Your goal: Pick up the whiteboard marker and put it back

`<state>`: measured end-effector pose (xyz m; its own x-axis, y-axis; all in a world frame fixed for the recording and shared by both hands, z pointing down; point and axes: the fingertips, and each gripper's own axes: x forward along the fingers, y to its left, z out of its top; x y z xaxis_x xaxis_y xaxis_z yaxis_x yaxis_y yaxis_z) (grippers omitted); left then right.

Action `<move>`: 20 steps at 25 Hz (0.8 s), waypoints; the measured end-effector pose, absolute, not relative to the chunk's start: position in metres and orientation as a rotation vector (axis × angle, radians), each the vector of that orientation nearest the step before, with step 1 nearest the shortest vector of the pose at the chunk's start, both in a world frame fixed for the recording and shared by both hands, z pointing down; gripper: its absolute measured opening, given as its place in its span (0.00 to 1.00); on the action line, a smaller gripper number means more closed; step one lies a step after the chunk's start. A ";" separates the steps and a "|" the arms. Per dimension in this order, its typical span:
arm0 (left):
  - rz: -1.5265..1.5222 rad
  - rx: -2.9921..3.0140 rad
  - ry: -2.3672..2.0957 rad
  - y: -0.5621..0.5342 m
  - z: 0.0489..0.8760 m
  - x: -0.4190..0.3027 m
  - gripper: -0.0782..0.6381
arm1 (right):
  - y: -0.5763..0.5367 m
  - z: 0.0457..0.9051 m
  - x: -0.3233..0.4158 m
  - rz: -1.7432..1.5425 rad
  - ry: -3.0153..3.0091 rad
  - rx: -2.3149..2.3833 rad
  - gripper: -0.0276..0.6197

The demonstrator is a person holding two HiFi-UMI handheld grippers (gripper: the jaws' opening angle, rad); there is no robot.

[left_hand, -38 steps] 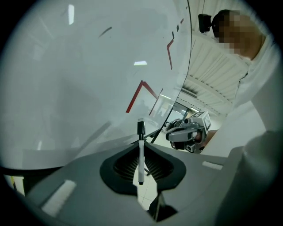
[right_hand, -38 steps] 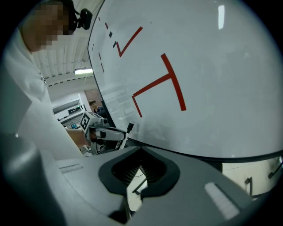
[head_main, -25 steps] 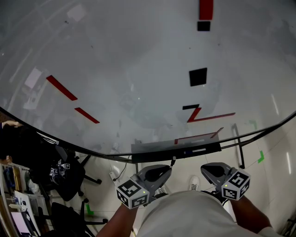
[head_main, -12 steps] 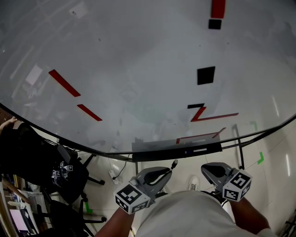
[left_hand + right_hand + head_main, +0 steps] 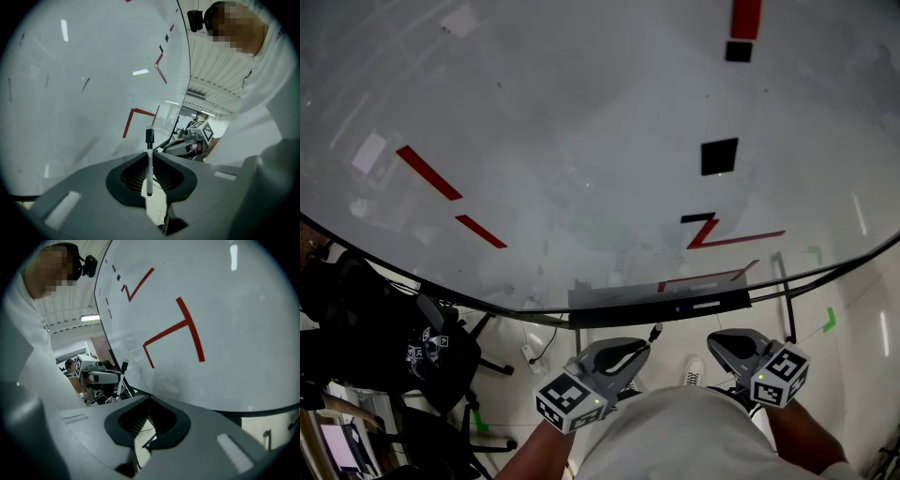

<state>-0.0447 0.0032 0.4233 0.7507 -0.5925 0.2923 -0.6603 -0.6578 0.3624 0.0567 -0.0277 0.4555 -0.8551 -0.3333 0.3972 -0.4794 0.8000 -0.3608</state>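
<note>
Whiteboard (image 5: 581, 141) surface fills most of the head view, marked with red strokes and black squares. Its dark lower edge is seen curving from left to right, and a narrow tray (image 5: 661, 305) is fixed along it near the middle. Below that edge, pale floor (image 5: 853, 309) lies open on the right, while the left is crowded by a black office chair (image 5: 431, 356). The left gripper (image 5: 639, 345) and the right gripper (image 5: 717, 339) are held near the person's body, just short of the tray and apart from each other. A dark tip of the whiteboard marker (image 5: 654, 331) is seen jutting past the left gripper toward the tray, without touching it.

In the left gripper view, the jaws are clamped on the whiteboard marker (image 5: 149, 164), which is held upright with its white barrel between the pads and its black cap (image 5: 149, 136) standing clear above them. The whiteboard (image 5: 84, 70) is seen on the left, close by but not touched. The right gripper (image 5: 187, 140) is visible beyond, and a white sleeve (image 5: 262, 108) bounds the right.

In the right gripper view, the jaws of the right gripper (image 5: 150, 401) are drawn together with nothing between them. The whiteboard (image 5: 225, 324) spreads across the far right, and its dark lower edge is seen just above the gripper body. The left gripper (image 5: 101, 376) is visible at the left, with the marker (image 5: 124, 366) standing up from it.
</note>
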 end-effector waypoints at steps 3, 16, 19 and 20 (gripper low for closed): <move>0.209 2.500 -0.953 0.002 0.423 -0.046 0.18 | -0.028 0.456 0.058 0.660 -2.671 0.627 0.05; 0.284 2.508 -0.977 -0.001 0.433 -0.046 0.18 | -0.028 0.457 0.060 0.663 -2.668 0.633 0.05; 0.301 2.501 -0.980 -0.001 0.436 -0.047 0.18 | -0.028 0.457 0.060 0.662 -2.669 0.633 0.05; 0.305 2.499 -0.982 0.000 0.437 -0.047 0.18 | -0.028 0.457 0.060 0.661 -2.669 0.632 0.05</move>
